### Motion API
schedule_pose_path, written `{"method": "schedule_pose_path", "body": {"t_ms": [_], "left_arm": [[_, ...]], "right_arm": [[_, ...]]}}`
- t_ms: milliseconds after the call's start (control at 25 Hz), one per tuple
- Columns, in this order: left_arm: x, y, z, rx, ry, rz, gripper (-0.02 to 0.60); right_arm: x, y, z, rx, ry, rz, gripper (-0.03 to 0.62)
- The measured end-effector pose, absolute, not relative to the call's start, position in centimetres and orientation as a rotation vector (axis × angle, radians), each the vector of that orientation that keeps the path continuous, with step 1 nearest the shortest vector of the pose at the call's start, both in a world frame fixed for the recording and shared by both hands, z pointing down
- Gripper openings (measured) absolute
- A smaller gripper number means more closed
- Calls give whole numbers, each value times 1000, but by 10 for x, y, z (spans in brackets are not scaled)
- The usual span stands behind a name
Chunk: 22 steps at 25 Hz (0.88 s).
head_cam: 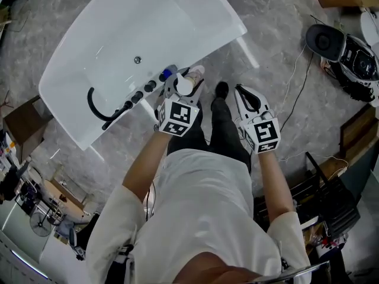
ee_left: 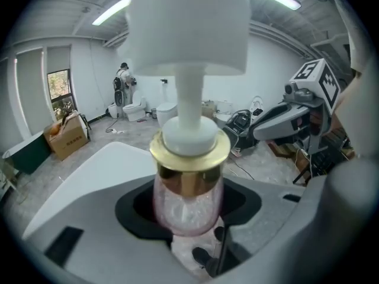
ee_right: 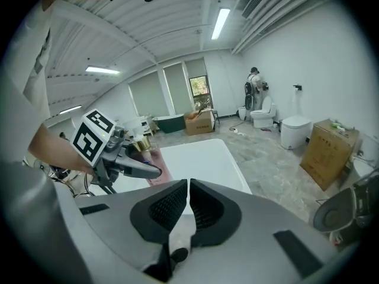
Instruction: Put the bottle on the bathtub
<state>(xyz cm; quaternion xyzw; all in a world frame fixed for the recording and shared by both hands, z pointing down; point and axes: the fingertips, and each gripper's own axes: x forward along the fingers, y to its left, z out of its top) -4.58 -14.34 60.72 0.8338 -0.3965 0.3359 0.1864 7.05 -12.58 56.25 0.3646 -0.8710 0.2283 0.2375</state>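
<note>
The left hand-held gripper [head_cam: 181,89] clamps the bottle [ee_left: 188,200] at the bathtub's [head_cam: 118,28] four o'clock rim. The right hand-held gripper [ee_right: 187,203] is closed, empty, above the grey marble floor [head_cam: 284,22].

One bottle [ee_left: 188,188], one bathtub [head_cam: 127,22], perhaps two toilets [ee_right: 294,130].

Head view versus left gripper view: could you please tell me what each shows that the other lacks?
Only the head view shows the bathtub with its drain and black hose. Only the left gripper view shows the gold collar of the bottle, gripped between the jaws of the left gripper. Both show its white pump and the right gripper.
</note>
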Motion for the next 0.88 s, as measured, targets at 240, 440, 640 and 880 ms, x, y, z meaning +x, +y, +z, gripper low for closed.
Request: {"method": "schedule_pose_path", "body": {"t_ms": [240,440,640,880], "left_arm": [[-38,-158,646,2296,-1210,949,222],[-38,-169,685,2250,-1259,964,222],[-44,-179,721,2188,-1327,968,222],[-60,-184,761,2115,-1398,959,222]], "right_arm": [[78,-140,591,932,-2396,630,37],[83,-153,620,899,-2387,641,37],[80,-160,647,859,-2392,660,37],[63,-166,681,823,-2401,683,37]]}}
